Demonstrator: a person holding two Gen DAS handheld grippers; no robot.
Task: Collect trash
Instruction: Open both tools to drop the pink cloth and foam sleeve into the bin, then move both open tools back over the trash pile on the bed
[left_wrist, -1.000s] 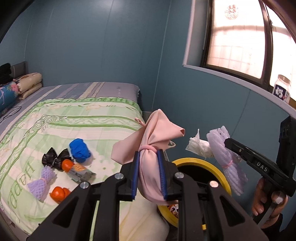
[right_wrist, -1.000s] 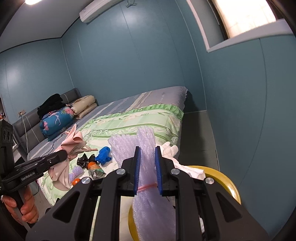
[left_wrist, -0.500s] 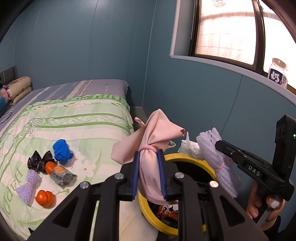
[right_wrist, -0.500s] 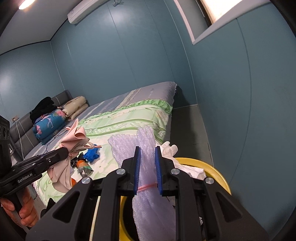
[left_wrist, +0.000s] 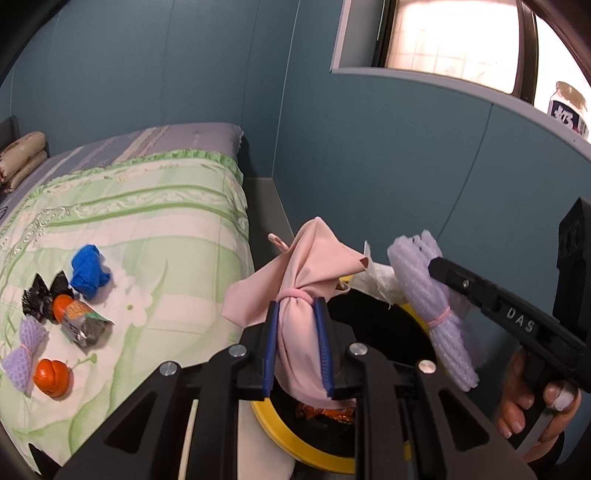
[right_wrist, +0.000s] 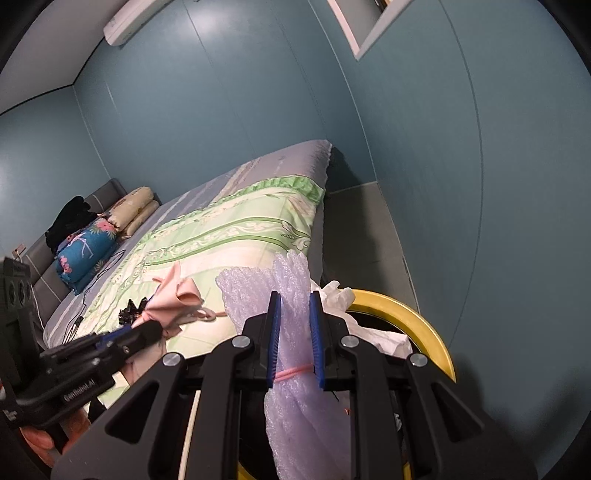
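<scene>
Six scraps (left_wrist: 55, 325) on bed (left_wrist: 155, 206) | left gripper (left_wrist: 298, 345) clamped on pink cloth bundle (left_wrist: 299, 295) over yellow bin (left_wrist: 291, 439) | right gripper (right_wrist: 295, 328) clamped on purple foam bundle (right_wrist: 295, 354) above bin rim

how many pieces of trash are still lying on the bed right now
6, all on the green quilt: blue wad, black wrapper, orange-capped packet, silver wrapper, purple foam net, orange peel. Others may be hidden.

Yellow bin (left_wrist: 295, 443) interior mostly masked by pink cloth bundle (left_wrist: 299, 354); jar (left_wrist: 569, 107) cropped at frame edge, label unreadable.
</scene>
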